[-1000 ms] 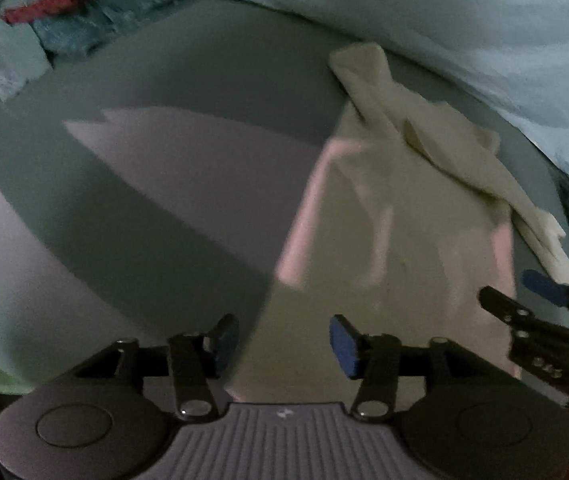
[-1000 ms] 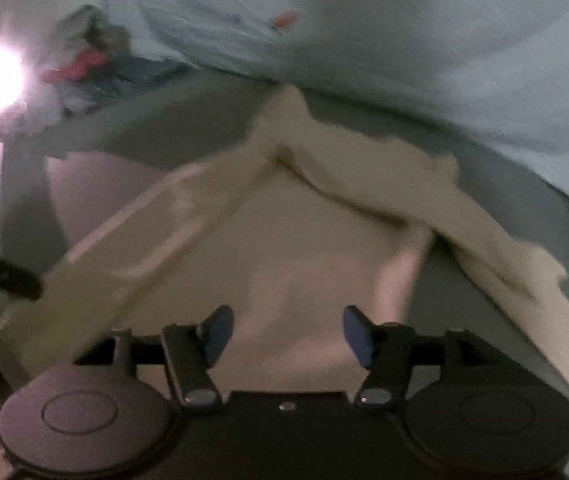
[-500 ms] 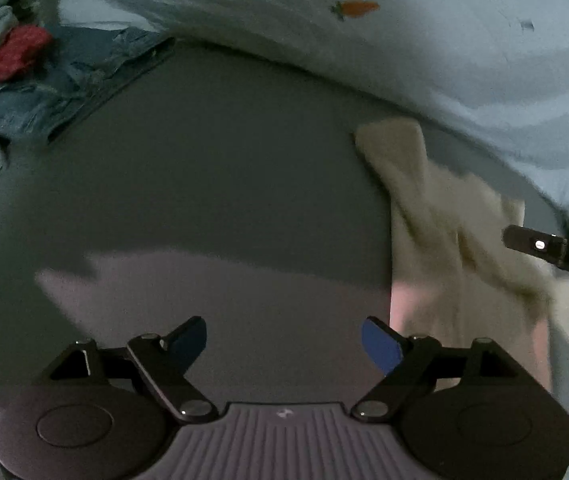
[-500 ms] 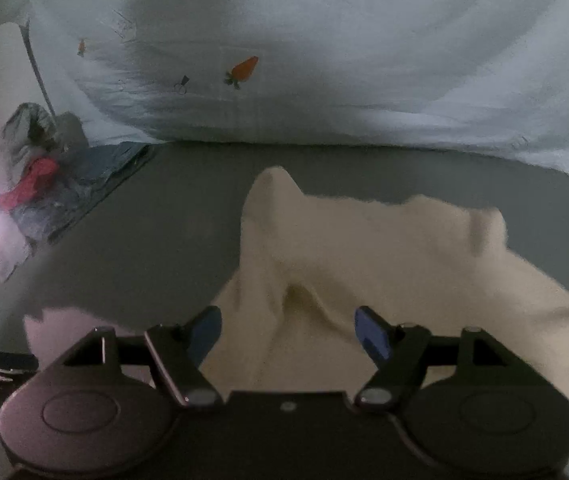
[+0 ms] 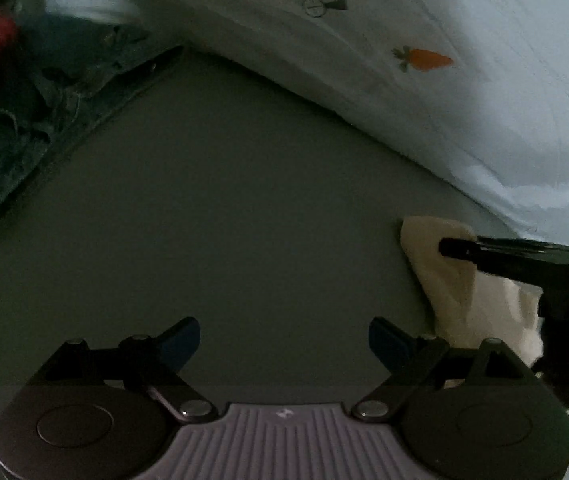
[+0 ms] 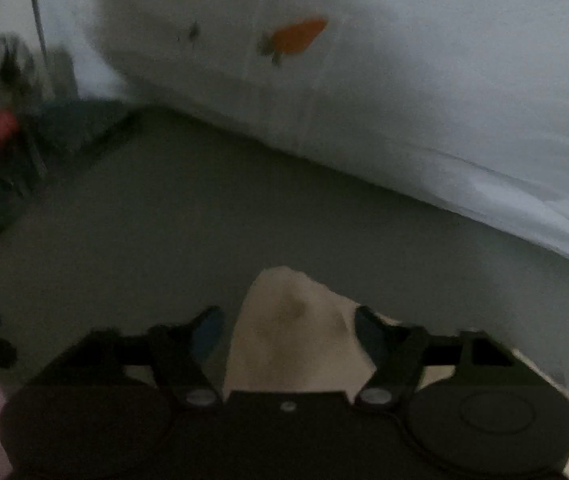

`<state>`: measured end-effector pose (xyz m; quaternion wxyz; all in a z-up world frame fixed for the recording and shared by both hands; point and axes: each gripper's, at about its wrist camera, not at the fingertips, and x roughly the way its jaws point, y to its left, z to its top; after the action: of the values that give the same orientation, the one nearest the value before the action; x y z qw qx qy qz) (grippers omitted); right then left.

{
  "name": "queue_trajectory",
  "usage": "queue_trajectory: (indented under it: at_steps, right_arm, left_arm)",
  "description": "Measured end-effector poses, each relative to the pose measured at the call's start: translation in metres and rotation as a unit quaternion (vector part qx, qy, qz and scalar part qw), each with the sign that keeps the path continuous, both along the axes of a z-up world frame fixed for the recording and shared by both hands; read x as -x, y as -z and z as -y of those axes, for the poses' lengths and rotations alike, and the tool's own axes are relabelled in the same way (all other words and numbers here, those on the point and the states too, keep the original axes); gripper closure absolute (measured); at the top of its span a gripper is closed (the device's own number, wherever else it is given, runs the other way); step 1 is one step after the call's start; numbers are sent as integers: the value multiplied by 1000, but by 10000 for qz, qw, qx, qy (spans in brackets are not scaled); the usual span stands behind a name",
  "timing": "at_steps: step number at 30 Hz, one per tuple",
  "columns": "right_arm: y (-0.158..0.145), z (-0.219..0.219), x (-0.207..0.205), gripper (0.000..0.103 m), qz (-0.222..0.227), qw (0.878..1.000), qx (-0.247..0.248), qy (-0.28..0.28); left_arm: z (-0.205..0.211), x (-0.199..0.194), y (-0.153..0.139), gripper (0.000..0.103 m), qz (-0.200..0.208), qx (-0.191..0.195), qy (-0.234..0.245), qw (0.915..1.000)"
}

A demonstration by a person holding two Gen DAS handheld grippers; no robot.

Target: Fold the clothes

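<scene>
Two grippers are showing in the dim light. The left gripper (image 5: 284, 338) is hanging over the bare grey bed surface (image 5: 244, 200), its jaws spread wide and opening further, with nothing between them. The right gripper (image 6: 288, 334) is pointing down over the cream garment (image 6: 292, 332); its jaws are closing, and in its own blurred view they are standing apart on either side of a raised peak of the cloth (whether the pads are pressing on it cannot be told). In the left wrist view that gripper is reaching in from the right over the garment's far corner. The garment is lying at the right of the grey surface, near a pale blue carrot-print sheet (image 5: 424, 80). A heap of denim and red clothes (image 5: 12, 120) is sitting far left.
</scene>
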<state>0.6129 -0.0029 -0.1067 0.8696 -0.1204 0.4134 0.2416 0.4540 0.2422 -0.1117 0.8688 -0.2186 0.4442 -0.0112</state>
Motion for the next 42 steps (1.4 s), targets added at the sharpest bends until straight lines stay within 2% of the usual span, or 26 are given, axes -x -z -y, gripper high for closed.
queue_trajectory:
  at_steps: [1, 3, 5, 10, 11, 12, 14, 16, 18, 21, 23, 25, 28, 31, 34, 37, 38, 40, 41, 42]
  right_arm:
    - [0, -1, -6, 97, -98, 9999, -47, 31]
    - [0, 8, -16, 97, -330, 9971, -647, 223]
    - [9, 21, -30, 97, -582, 9890, -1208, 628]
    - [45, 48, -49, 92, -906, 9645, -1902, 1592]
    - [44, 50, -48, 84, -904, 9619, -1950, 1692]
    - [37, 53, -45, 66, -810, 9617, -1946, 1751]
    - [22, 58, -35, 47, -560, 9622, -1928, 1842]
    - [2, 72, -21, 44, -348, 9576, -2127, 1910]
    - [-17, 93, 2, 23, -109, 9538, -2268, 1966]
    - [-30, 129, 45, 17, 241, 9531, -2158, 2110]
    - [-29, 158, 79, 13, 398, 9530, -1890, 2333]
    - [-24, 191, 114, 5, 537, 9515, -1535, 2611]
    - [-14, 241, 159, 4, 622, 9432, -1043, 3094]
    - [0, 293, 188, 4, 595, 9264, -753, 3641]
    - [21, 337, 200, 4, 526, 9048, -602, 4183]
    - [46, 371, 200, 5, 269, 8829, -833, 4613]
    - [50, 377, 200, 5, 335, 8817, -959, 4607]
    - [50, 380, 201, 8, 379, 8968, -1025, 4288]
    - [50, 374, 198, 24, 410, 9078, -993, 4054]
    - [50, 368, 197, 46, 473, 9203, -848, 3789]
  left_arm:
    - [-2, -1, 0, 11, 3, 38, 28, 10000]
    - [-6, -5, 2, 11, 19, 36, 81, 10000]
    - [-7, -7, 6, 11, 33, -17, 126, 9999]
    - [-9, -14, 18, 11, -133, -145, 184, 9996]
    - [-8, -14, 18, 11, -167, -180, 201, 9995]
    - [-7, -14, 18, 11, -198, -213, 219, 9993]
    - [-1, -15, 12, 11, -189, -271, 295, 9990]
    - [11, -15, 3, 11, -108, -417, 407, 9982]
    - [28, -14, -6, 11, -11, -599, 537, 9968]
    - [62, -7, -14, 9, 122, -782, 684, 9945]
    - [85, -1, -17, 7, 196, -852, 778, 9931]
    - [113, 3, -19, 7, 90, -1051, 945, 9899]
    - [149, 9, -25, 6, 94, -1119, 1097, 9876]
    - [182, 3, -20, 6, 11, -1200, 1165, 9859]
    - [211, -9, -6, 6, -57, -1653, 1169, 9793]
    - [233, -16, 5, 6, -176, -2152, 1151, 9696]
    - [239, -17, 7, 6, -252, -2296, 1126, 9664]
    - [246, -17, 12, 6, -453, -2344, 1062, 9653]
    - [249, -16, 16, 6, -532, -2293, 1105, 9656]
    - [252, -15, 19, 6, -607, -2244, 1148, 9658]
